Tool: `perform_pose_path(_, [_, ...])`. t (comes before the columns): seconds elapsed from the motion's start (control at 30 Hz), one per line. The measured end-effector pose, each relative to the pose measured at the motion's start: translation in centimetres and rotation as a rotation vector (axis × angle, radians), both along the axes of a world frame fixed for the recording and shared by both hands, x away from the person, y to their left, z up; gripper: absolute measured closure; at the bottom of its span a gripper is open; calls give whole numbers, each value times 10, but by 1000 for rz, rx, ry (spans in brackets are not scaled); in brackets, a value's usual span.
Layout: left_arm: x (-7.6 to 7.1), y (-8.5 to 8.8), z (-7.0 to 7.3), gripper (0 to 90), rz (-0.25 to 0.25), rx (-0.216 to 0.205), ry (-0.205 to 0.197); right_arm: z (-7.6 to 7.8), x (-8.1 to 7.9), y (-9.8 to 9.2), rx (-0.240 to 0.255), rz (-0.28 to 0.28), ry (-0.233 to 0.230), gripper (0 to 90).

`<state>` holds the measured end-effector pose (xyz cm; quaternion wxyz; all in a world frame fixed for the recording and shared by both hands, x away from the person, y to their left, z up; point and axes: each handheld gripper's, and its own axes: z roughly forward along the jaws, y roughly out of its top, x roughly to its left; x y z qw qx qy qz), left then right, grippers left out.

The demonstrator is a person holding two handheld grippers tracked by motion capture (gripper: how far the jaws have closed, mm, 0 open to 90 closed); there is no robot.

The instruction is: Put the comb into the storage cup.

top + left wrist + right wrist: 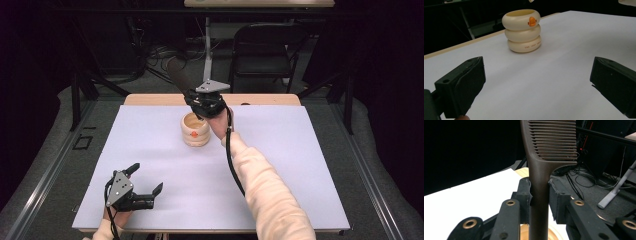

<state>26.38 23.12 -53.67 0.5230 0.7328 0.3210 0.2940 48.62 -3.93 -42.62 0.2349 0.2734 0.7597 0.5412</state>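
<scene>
Item: comb [541, 170], dark brown. Clamped by its handle in the right gripper [540, 195], jaws pressed on both sides, teeth end pointing up and away. Its lower end hangs over the open mouth of the cup [195, 129], apparently for lowering it inside or lifting it out.

Item: cup, cream, three stacked rings, orange mark; upright mid-table [150, 150].

Item: left gripper [146, 186], jaws wide apart, holding nothing, resting near the front edge, seemingly kept clear.

Dark brown comb [549, 142], cream cup [522, 30] with orange mark, white table [150, 150]
</scene>
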Motion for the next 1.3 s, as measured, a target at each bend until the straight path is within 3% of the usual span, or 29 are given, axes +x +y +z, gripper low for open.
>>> perform_pose_path(1.3, [0, 0, 0, 0, -1, 0, 1, -26, 12, 13, -22, 2, 52, 723])
